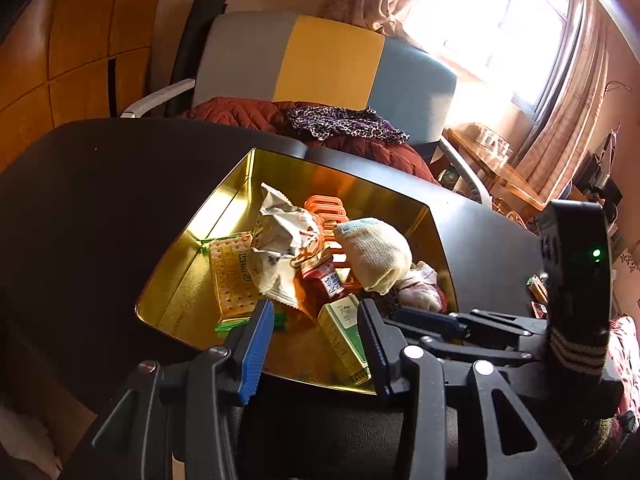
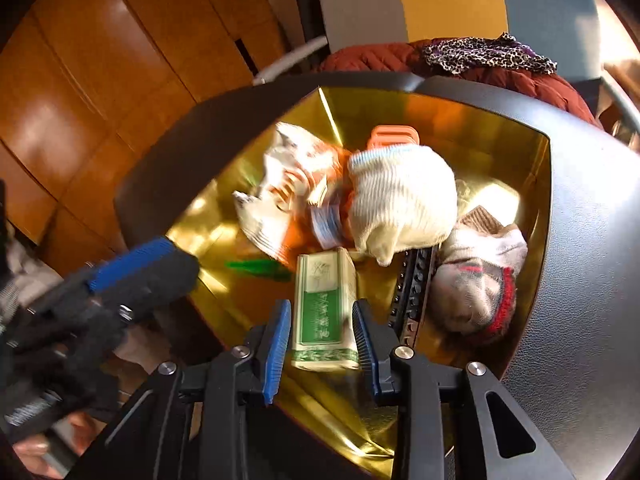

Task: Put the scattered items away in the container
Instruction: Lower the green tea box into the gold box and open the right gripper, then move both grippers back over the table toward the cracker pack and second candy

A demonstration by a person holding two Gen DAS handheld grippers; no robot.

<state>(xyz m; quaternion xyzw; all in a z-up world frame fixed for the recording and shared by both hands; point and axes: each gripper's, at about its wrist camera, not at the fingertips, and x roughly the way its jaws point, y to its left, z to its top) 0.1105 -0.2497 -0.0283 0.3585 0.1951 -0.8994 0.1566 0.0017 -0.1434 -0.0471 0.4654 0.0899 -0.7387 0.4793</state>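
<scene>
Black table (image 2: 580, 240) — right gripper (image 2: 322, 336) slightly parted around green box (image 2: 325, 308), barely touching.

Gold container (image 2: 544, 216): one
Green-and-cream box (image 2: 325, 304): one
Cracker packet (image 1: 232, 276): one
Crumpled white wrappers (image 1: 280, 232): a heap, number unclear
Orange plastic rack (image 1: 324, 210): one
Small red-labelled jar (image 1: 322, 276): one
Rolled cream sock (image 2: 400, 200): one
Grey sock with red stripes (image 2: 476, 284): one
Black studded strip (image 2: 412, 284): one
Green wrapper (image 2: 260, 269): one
Small items out on the tabletop (image 1: 538, 288): two
</scene>
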